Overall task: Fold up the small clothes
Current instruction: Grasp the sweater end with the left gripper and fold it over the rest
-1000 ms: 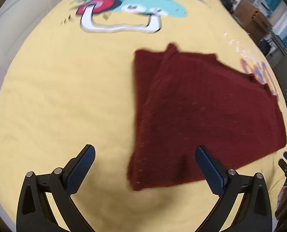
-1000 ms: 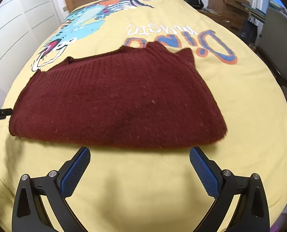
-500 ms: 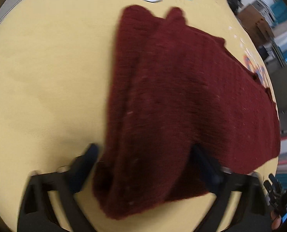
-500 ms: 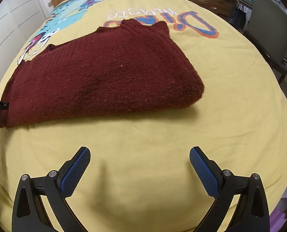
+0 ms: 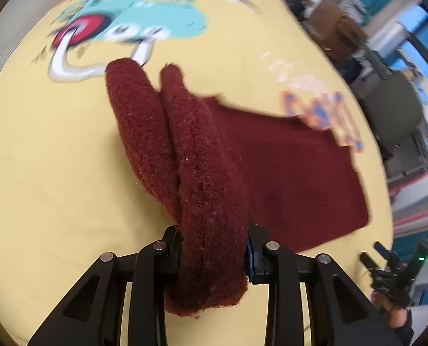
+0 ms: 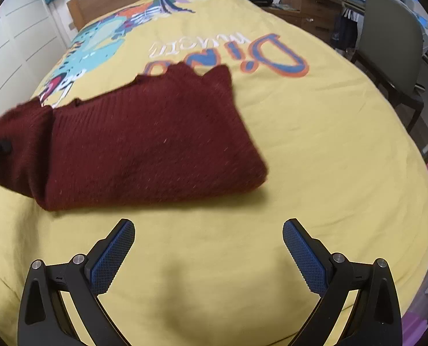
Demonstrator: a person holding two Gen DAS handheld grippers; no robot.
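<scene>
**Left tongs pinch the sweater's edge; right tongs wait empty**

The dark red knitted sweater [image 5: 286, 167] looks soft, thick and limp, likely sagging wherever unsupported, so a bunched edge is the sensible hold. The left tongs [image 5: 214, 248], which have just been closing, clench a gathered fold, lifted off the yellow bed cover [image 6: 329, 144]. The right tongs [image 6: 208, 248] gape wide, empty, with the sweater just ahead, probably untouched.
</scene>
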